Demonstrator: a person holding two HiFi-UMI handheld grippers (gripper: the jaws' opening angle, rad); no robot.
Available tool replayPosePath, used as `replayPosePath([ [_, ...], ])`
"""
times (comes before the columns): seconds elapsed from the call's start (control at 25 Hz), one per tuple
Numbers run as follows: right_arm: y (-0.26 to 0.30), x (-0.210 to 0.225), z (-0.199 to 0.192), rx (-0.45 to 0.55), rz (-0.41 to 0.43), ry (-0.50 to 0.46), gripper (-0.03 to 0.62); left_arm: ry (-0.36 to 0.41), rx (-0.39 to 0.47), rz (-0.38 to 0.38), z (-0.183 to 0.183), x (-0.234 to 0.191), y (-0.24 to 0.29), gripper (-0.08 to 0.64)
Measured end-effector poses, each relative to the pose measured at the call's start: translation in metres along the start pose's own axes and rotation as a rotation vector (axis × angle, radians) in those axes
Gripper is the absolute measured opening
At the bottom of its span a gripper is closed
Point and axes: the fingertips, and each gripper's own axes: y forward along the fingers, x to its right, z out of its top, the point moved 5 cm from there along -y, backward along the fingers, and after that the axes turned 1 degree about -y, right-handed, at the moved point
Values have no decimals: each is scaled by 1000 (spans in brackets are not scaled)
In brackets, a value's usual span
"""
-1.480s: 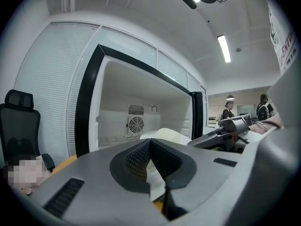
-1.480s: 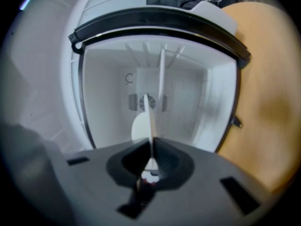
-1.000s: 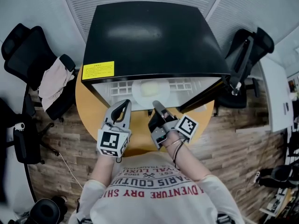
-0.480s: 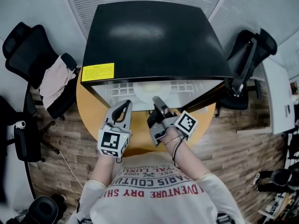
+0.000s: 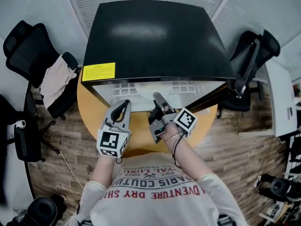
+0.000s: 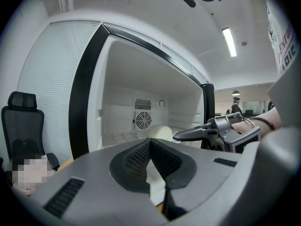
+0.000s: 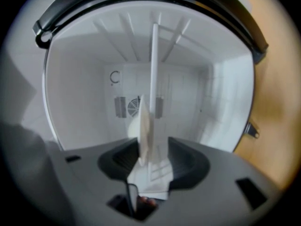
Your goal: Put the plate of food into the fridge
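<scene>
The black fridge (image 5: 150,36) stands open on a round wooden table (image 5: 136,138). The white plate of food (image 5: 146,87) lies on the fridge's white shelf, seen pale in the left gripper view (image 6: 160,132). My right gripper (image 5: 157,99) is rolled on its side at the fridge mouth, and its jaws are opening. The plate's rim (image 7: 143,126) stands between the pads with a gap beside it, next to the edge of a fridge shelf (image 7: 154,79). My left gripper (image 5: 124,103) rests just left of it, shut and empty (image 6: 150,142).
The fridge door (image 5: 211,98) hangs open at the right. A fan grille (image 6: 142,119) sits on the fridge's back wall. Black office chairs stand at the left (image 5: 28,46), with a cloth (image 5: 54,81) on one, and at the right (image 5: 249,60).
My right gripper has edged toward the fridge and the plate now lies a little deeper under the fridge's top. The left gripper has stayed put.
</scene>
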Motion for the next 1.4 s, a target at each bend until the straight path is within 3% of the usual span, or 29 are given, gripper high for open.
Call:
replayPosePath([
  [0.36,2,-2,3,1,-31,-16,199,-4,0,20,0,-6,0,29],
  [0.6,3,-7,0,-11,7,-41,199,-10,-2,13,-1,-2,2,29],
  [0.76,-10,-15,-5,-8,13,-114,198,-17,-2,11,-2,0,-1,29],
  [0.84,-21,-19,-8,-6,16,-150,171,-25,-3,7,-3,3,-3,29],
  [0.92,-30,-20,-9,-11,13,-189,71,-31,-4,2,-4,5,-4,29],
  [0.96,-33,-21,-9,-17,7,-220,43,-32,-5,0,-4,6,-4,29],
  [1.16,-43,-27,-18,-61,-12,-441,28,-28,-11,-17,-5,13,-5,29],
  [1.4,-50,-41,-16,-49,37,-971,28,-21,-22,-42,-7,24,-3,29],
])
